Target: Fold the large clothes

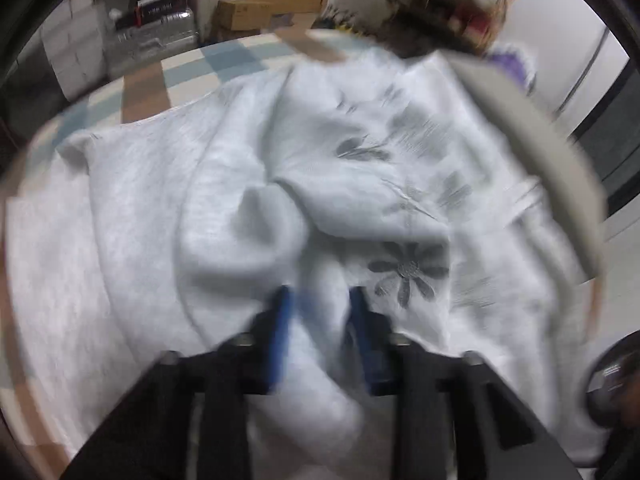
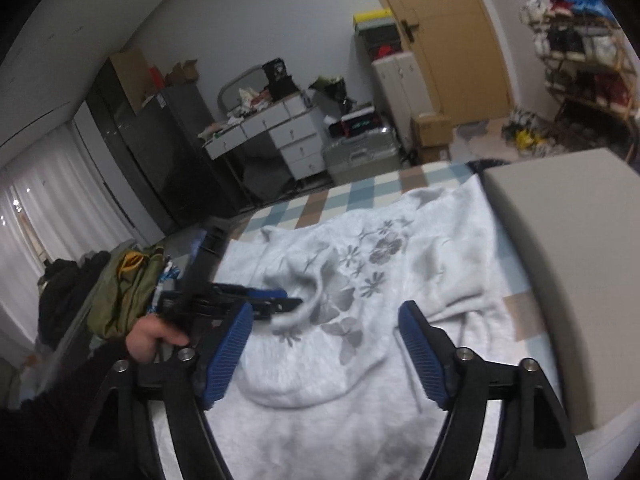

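So the big white sweatshirt point(image 2: 360, 280) w/ the grey flower and butterfly print is lying spread out on a bed w/ a blue/tan/cream checked sheet point(image 2: 340, 196). It's rumpled, not flat, lots of folds across the middle, and the printed side faces up. A grey box-ish block point(image 2: 568, 264) sits on the bed right at the garment's edge, on the right side of the right cam's pic.

Left tongs point(image 1: 320, 300): the left wrist cam is pretty blurry, but the two blue pads are close together w/ a ridge of the white fabric bunched up between them, so they're pinched on the sweatshirt, narrow gap. In the right cam you can see the same tool from the side, a hand point(image 2: 154, 338) in a dark sleeve gripping its handle, tips at a raised fold of the cloth near the print.

Right tongs point(image 2: 326, 334): spread wide, nothing between the pads, hovering over the sweatshirt above the butterfly part of the print. Not touching the fabric afaict.

Bg stuff: white drawer unit point(image 2: 296, 136) w/ clutter on top, silver suitcase point(image 2: 360, 156) next to it, wooden door point(image 2: 448, 32), shelf rack full of shoes point(image 2: 580, 44) on the right, and an olive green bag point(image 2: 128, 292) off the left side of the bed.
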`<state>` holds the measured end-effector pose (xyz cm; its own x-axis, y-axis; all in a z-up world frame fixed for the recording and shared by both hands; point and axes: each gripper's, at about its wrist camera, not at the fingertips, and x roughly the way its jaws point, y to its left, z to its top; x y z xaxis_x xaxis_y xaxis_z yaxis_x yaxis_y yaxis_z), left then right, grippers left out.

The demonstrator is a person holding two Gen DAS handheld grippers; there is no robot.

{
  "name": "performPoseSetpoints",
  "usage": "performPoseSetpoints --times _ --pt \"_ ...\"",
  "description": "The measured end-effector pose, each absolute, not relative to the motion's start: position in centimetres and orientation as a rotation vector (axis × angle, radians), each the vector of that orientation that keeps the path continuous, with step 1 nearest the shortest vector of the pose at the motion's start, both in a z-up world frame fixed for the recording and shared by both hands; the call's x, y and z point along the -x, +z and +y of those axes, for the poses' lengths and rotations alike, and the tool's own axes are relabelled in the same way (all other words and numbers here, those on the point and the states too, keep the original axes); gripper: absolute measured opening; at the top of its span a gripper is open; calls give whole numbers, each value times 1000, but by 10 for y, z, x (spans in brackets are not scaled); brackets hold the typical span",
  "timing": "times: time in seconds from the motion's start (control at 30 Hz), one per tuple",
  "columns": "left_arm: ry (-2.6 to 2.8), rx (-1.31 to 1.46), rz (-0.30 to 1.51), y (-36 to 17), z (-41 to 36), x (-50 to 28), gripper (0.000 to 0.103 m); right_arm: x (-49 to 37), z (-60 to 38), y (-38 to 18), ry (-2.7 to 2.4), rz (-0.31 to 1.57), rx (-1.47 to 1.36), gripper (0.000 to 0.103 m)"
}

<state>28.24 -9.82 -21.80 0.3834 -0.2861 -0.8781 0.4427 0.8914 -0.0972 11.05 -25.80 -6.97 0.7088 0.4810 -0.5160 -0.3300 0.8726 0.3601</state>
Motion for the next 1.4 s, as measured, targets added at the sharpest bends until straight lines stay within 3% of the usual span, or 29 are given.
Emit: performPoseSetpoints --times 0.23,0.3,0.4,0.47,0.63,0.7,0.73,0.87,0.97,1.03,1.07,1.17,1.23,1.4 --pt "-191 -688 869 -210 -136 -264 4 -111 -253 -82 468 688 -278 88" --pt "-160 -675 839 -202 -126 -263 4 -117 -246 -91 456 740 -259 88" --pt "-288 -558 958 -217 -102 -261 4 -122 -238 -97 445 758 -238 88" --pt "-300 -577 910 -220 -95 -247 5 -129 -231 -101 446 774 -238 88" --pt "-391 -242 849 -178 -29 -213 20 -161 -203 -96 456 794 -166 88" --pt "-363 -106 826 -167 -4 -199 49 -184 -182 -92 469 792 -121 89" --pt "-360 -40 804 -162 10 -187 54 -197 -170 -92 482 803 -99 92" --pt "-340 2 763 -158 9 -159 55 -258 -118 -129 447 923 29 92" --pt "-346 13 771 -167 3 -150 55 -298 -95 -182 370 1091 153 83" --pt "-361 20 791 -171 3 -147 55 -304 -91 -198 388 1104 179 84" --pt "-366 18 803 -173 4 -145 55 -302 -90 -198 395 1092 196 78" --pt "-371 16 809 -173 5 -140 55 -295 -86 -189 501 1135 212 17" --pt "-381 32 810 -172 5 -143 55 -289 -84 -179 464 1112 283 7" --pt "-400 56 796 -167 0 -143 55 -277 -100 -137 432 1000 267 6"
